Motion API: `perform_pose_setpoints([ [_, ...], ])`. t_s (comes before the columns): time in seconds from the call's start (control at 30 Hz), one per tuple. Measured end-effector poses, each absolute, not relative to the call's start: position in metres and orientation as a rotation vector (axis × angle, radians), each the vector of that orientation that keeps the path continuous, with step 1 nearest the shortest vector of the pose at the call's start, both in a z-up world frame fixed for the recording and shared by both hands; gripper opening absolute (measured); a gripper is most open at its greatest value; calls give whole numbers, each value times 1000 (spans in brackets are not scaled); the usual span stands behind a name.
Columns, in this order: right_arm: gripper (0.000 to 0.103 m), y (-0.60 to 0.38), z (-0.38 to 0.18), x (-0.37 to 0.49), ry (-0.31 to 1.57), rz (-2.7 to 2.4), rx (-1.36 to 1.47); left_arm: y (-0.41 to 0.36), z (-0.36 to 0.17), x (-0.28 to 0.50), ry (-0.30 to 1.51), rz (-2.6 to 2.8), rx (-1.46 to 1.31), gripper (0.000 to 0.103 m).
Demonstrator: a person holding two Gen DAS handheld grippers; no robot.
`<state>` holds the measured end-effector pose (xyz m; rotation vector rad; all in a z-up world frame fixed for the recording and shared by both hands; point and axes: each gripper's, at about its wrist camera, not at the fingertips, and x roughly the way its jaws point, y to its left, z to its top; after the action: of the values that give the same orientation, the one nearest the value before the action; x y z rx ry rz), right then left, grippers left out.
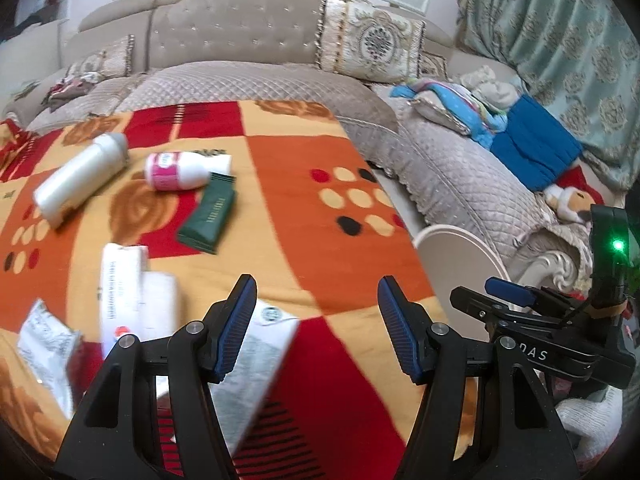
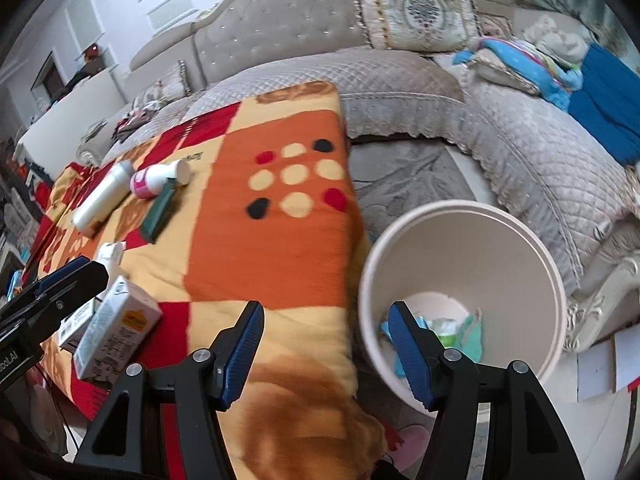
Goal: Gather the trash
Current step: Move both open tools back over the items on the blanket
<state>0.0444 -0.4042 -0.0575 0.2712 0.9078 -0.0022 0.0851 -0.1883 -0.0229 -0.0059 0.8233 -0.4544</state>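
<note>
My biggest risk here is a bad pick: the trash on the blanket (image 2: 276, 216) lies crowded, so reaching for one piece could shove its neighbour off the near edge onto the floor. The green tube (image 1: 208, 220) touches the pink bottle (image 1: 180, 170), and the bottle is round, so I judge it would roll if nudged. Both views are smeared, which makes a clean aim harder.

My left claw (image 1: 316, 328) is spread and holds nothing; its left finger hangs over the grey carton (image 1: 256, 356), with the white boxes (image 1: 132, 284) just to the left and the white bottle (image 1: 80, 178) farther back. My right claw (image 2: 326, 350) is also spread and empty, hovering between the blanket's edge and the bin (image 2: 460, 280). The bin stands beside the blanket on my right and already has some scraps at the bottom. The tube and bottles lie well ahead, to the left.
</note>
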Motion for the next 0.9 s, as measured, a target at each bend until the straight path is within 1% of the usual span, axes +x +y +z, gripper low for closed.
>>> perform_pose_setpoints([
  [0.6, 64, -323, -33, 70, 899, 110, 174, -96, -19, 91, 797, -314, -86, 62],
  [0.9, 68, -288, -25, 78, 902, 159, 132, -59, -24, 92, 795, -256, -113, 62],
])
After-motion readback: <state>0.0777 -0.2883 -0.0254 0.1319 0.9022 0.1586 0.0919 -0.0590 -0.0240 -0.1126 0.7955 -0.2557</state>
